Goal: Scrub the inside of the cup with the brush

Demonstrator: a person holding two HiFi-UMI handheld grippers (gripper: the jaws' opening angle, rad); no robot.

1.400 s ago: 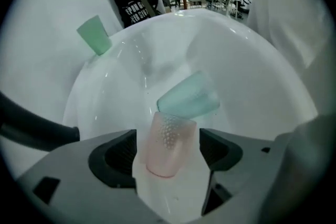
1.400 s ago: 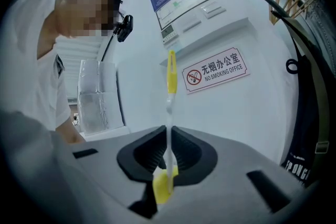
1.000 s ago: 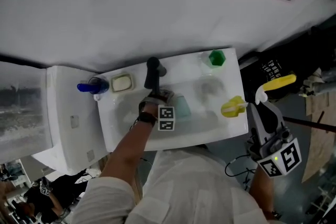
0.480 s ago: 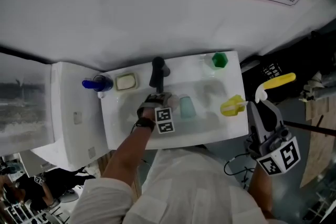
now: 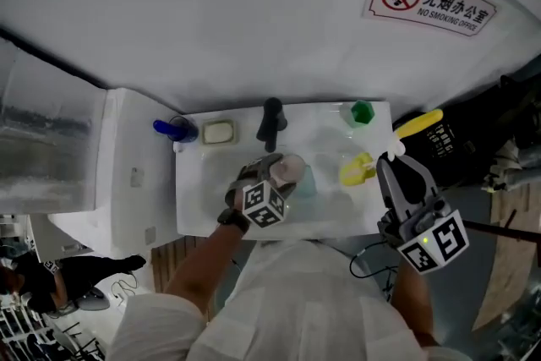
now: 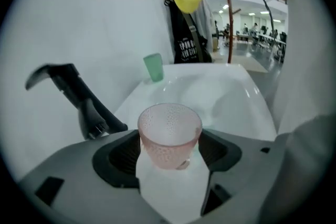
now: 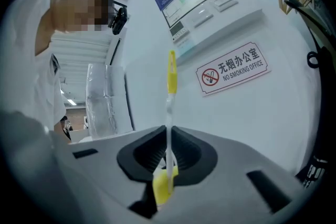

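So here's the setup: a white sink (image 5: 196, 207) against a white wall, and everything sits around it. The left gripper (image 5: 279, 177) hangs over the middle of the sink's basin, just in front of the black faucet (image 5: 270, 124). In the left gripper view its jaws are clamped on a frosted pink cup (image 6: 169, 134), one pad on each side and the wider rim end up. From the head view the cup (image 5: 292, 166) sits above the basin, not down on the bottom of it. There's a teal thing (image 5: 307, 182) right beside it in the sink, maybe another cup, hard to say.

The right gripper (image 5: 396, 173) is off the sink's right edge. The right gripper view shows that gripper (image 7: 168, 149) squeezed shut on the brush (image 7: 169, 113), gripping it low near the yellow end of the handle. The thin white shaft runs straight out past the jaws. The brush (image 5: 418, 124) pokes out past the sink's right rear corner, well apart from the cup.

Other bits: a green cup (image 5: 362, 112) on the sink's back right corner, and a yellow object (image 5: 355, 170) inside the basin on the right, can't tell what it is. A soap dish (image 5: 218, 132) and a blue bottle (image 5: 173, 129) are on the back left rim. A no smoking sign (image 5: 431, 0) hangs on the wall above.
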